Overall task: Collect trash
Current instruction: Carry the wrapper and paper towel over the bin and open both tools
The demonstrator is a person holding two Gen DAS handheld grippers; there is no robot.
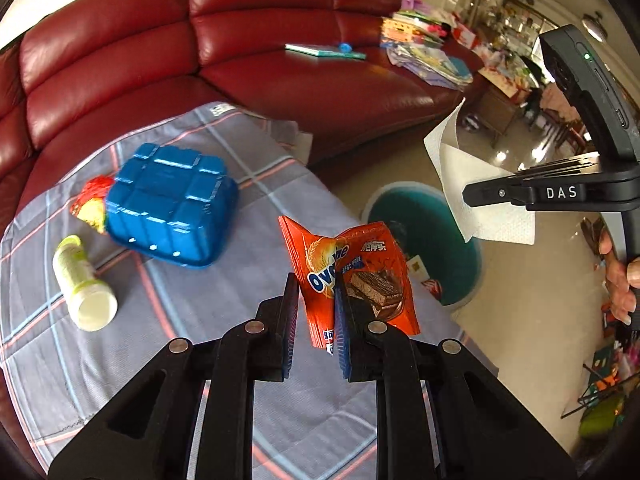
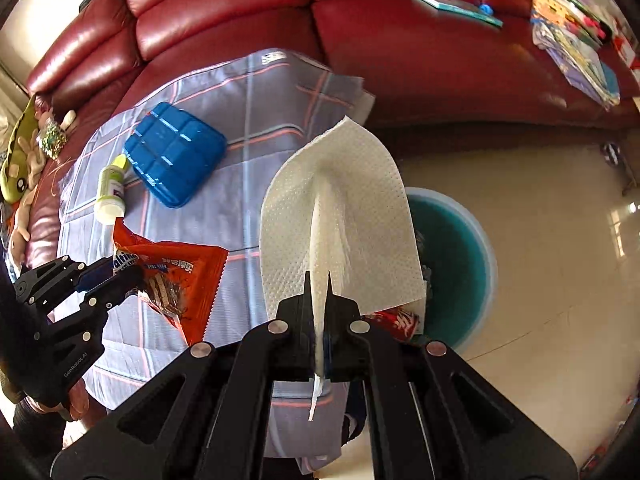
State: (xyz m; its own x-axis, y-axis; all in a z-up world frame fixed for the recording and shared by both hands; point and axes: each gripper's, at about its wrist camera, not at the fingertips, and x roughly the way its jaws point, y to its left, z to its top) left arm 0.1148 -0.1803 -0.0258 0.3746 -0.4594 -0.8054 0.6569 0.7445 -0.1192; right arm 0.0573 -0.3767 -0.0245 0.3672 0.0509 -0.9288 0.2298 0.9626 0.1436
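Observation:
My left gripper (image 1: 316,280) is shut on an orange Ovaltine wrapper (image 1: 352,272) and holds it above the edge of the plaid cloth (image 1: 200,320). It also shows in the right wrist view (image 2: 120,272) with the wrapper (image 2: 184,276). My right gripper (image 2: 319,280) is shut on a white paper towel (image 2: 340,216), held up beside the teal bin (image 2: 456,264). The right gripper (image 1: 472,194) with the towel (image 1: 480,192) shows above the bin (image 1: 448,248). A blue plastic tray (image 1: 172,204), a small white bottle (image 1: 84,284) and a red-yellow wrapper (image 1: 92,204) lie on the cloth.
A red leather sofa (image 1: 260,40) curves behind, with books and papers (image 1: 420,48) on its seat. A red wrapper (image 2: 400,322) lies in the bin. Plush toys (image 2: 24,160) sit at the far left. Tiled floor (image 2: 540,240) surrounds the bin.

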